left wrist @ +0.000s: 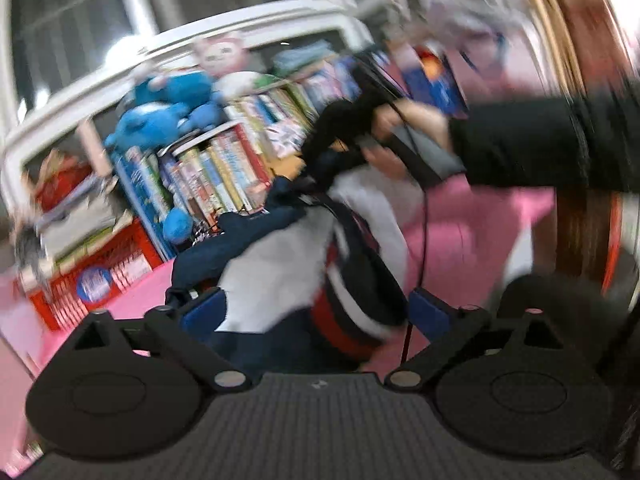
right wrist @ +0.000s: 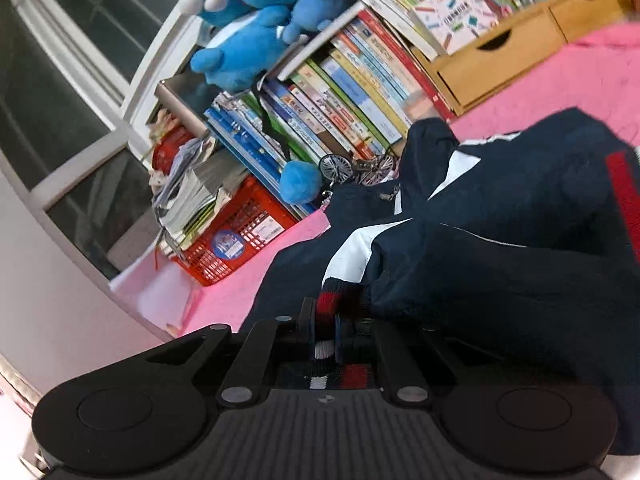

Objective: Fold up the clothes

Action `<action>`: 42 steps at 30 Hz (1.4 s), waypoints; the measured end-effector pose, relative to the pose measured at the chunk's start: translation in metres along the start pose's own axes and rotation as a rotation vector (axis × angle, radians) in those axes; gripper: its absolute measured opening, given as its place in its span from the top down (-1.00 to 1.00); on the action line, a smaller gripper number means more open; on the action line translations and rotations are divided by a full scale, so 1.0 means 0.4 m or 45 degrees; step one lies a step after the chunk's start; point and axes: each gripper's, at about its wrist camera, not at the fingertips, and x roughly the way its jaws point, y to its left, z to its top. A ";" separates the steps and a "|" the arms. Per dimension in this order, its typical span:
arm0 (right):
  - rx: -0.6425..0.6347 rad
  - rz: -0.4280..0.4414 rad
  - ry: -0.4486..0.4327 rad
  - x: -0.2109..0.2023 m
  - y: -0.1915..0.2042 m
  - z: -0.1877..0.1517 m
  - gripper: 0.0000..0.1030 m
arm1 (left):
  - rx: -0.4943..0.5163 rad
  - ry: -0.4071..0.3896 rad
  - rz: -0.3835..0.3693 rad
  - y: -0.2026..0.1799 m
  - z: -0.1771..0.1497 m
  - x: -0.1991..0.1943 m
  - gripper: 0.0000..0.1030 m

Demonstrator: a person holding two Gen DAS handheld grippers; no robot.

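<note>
1. The right gripper (right wrist: pixel 326 334) has its fingers narrow, pinched on the striped red, white and navy cuff (right wrist: pixel 329 312) of the jacket (right wrist: pixel 500 264).
2. The left gripper (left wrist: pixel 316 308) has its fingers wide apart, with bunched jacket cloth (left wrist: pixel 276 280) between them; whether they touch it is unclear in the blur.
3. In the left view, a hand (left wrist: pixel 404 132) in a black sleeve (left wrist: pixel 540 144) holds the right gripper's handle above the jacket.
4. The jacket lies crumpled on the pink desk (right wrist: pixel 224 300).
5. Books (right wrist: pixel 352 88), a red basket (right wrist: pixel 236 240) and blue plush toys (right wrist: pixel 256 40) line the desk's far edge, near the jacket.
</note>
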 end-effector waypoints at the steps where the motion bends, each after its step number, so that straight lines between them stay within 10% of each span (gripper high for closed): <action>1: 0.010 0.008 0.003 0.005 -0.005 0.004 0.79 | 0.074 -0.003 0.013 -0.025 -0.007 0.012 -0.85; 7: 0.066 0.060 -0.009 -0.066 -0.044 0.007 0.78 | 0.395 -0.016 0.136 -0.112 -0.035 0.092 -0.81; 13: -0.036 0.048 -0.040 -0.154 -0.053 0.009 0.68 | 0.224 0.019 0.231 -0.025 -0.007 0.120 -0.82; 16: -0.195 -0.005 -0.072 -0.197 -0.031 0.003 0.20 | 0.182 0.025 0.301 0.012 0.001 0.139 -0.82; 18: -0.315 -0.049 -0.100 -0.226 -0.013 -0.002 -0.53 | 0.150 0.022 0.356 0.037 0.011 0.152 -0.82; 22: -0.553 -0.139 -0.157 -0.283 0.022 -0.012 -0.98 | -0.045 0.037 0.395 0.117 0.032 0.171 -0.83; 29: -0.970 -0.297 -0.254 -0.380 0.084 -0.030 -1.00 | -0.420 0.102 0.398 0.237 0.033 0.209 -0.88; 39: -1.226 -0.556 0.033 0.018 0.124 -0.037 -0.96 | -0.554 0.082 0.321 0.305 0.047 0.166 -1.00; 40: -1.208 -0.569 0.084 0.057 0.120 -0.036 -0.88 | -0.567 0.080 0.313 0.312 0.048 0.162 -1.00; 42: -1.087 -0.533 0.182 0.096 0.097 -0.027 -0.04 | -0.594 0.076 0.298 0.326 0.051 0.153 -1.00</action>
